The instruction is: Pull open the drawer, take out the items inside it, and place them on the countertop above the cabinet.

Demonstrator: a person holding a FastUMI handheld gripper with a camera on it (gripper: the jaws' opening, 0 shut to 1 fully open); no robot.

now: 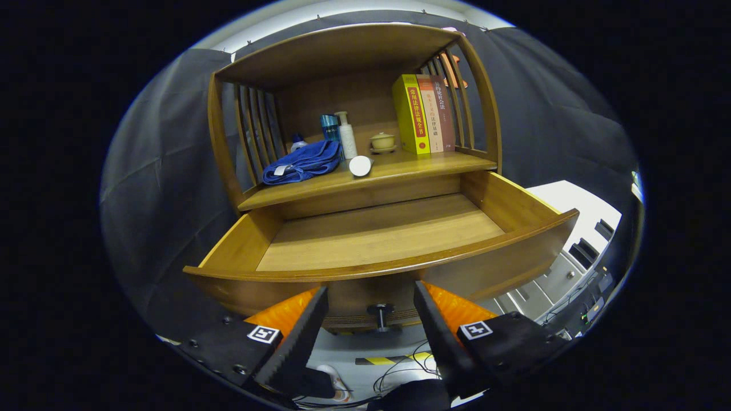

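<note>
The gripper (371, 314) has its 2 fingers spread apart, holding nothing, with the small dark knob (380, 312) of the drawer front standing in the gap between them. Each finger carries a square black-and-white marker tag near its base. The drawer (517, 201), smooth honey-coloured wood with a curved front rail, is pulled well out, and its plank floor lies bare. On the countertop (417, 165) above it rest a crumpled blue cloth (302, 162), a white round disc (360, 165), a slim white pump bottle (346, 136), a blue cylindrical container (329, 127) and a small lidded cup on a saucer (382, 141). 3 upright books (425, 113), 1 with a yellow spine, bear printed characters too small to read reliably.
</note>
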